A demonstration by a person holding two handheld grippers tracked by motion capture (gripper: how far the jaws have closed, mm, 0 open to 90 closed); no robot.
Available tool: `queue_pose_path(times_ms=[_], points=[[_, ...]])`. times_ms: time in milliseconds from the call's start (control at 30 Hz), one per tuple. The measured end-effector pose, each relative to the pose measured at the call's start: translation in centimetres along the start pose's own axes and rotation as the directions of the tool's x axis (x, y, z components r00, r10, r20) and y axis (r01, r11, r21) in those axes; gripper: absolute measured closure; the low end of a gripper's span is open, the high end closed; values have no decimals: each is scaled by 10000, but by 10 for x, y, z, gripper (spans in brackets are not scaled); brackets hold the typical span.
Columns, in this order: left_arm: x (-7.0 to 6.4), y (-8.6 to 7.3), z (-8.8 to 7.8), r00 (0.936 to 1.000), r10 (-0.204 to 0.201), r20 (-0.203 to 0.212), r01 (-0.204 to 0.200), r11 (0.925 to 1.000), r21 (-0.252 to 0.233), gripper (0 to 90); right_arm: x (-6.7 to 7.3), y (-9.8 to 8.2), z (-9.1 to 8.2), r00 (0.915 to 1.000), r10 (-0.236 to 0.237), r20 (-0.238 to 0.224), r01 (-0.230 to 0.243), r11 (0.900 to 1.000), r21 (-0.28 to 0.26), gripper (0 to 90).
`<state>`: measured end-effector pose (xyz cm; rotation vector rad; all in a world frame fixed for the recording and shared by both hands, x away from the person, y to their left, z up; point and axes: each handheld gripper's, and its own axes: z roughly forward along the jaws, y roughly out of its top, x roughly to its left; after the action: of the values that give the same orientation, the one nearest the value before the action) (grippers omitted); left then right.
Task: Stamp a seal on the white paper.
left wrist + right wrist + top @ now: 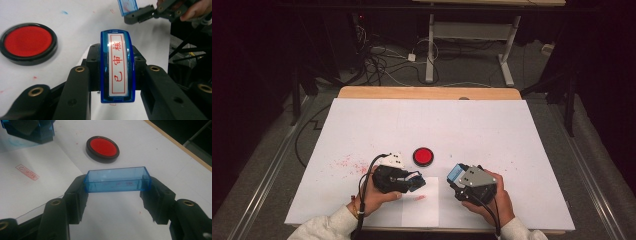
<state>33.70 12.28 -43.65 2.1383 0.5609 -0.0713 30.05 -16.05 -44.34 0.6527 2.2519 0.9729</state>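
Here, my left gripper (117,72) clamps the blue stamp (117,67); my right gripper (117,195) pinches its clear cap (117,180). One red imprint (27,172) already marks the paper (37,190) beside the ink pad (102,148); recapping is left, I judge.

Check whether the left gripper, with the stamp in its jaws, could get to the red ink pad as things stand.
Probably yes. The left gripper holds the stamp, and the red ink pad lies uncovered on the table close beyond it, with nothing between them.

Red ink pad (423,156) just beyond both tools; open tabletop (472,125) behind.

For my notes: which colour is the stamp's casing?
Blue stamp; clearest in left gripper view.
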Motion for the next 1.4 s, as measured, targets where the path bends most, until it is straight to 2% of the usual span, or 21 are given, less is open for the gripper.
queue_pose_path(times_ms=[333,800,1033,1400], points=[[4,2,-14,9990,-45,-437,32,9996,-295,677,0,1,2,10000,-36,-32,36,10000,24,408],[4,3,-19,9972,31,-749,-62,9991,-419,677,-1,0,2,10000,10,-5,-10,10000,33,408],[4,4,-20,9970,106,-770,-138,9990,-416,677,-1,0,2,10000,14,2,-14,10000,59,409],[5,3,-23,9951,-78,-990,13,9978,-662,677,-1,-1,3,10000,88,-32,-88,9999,58,409]])
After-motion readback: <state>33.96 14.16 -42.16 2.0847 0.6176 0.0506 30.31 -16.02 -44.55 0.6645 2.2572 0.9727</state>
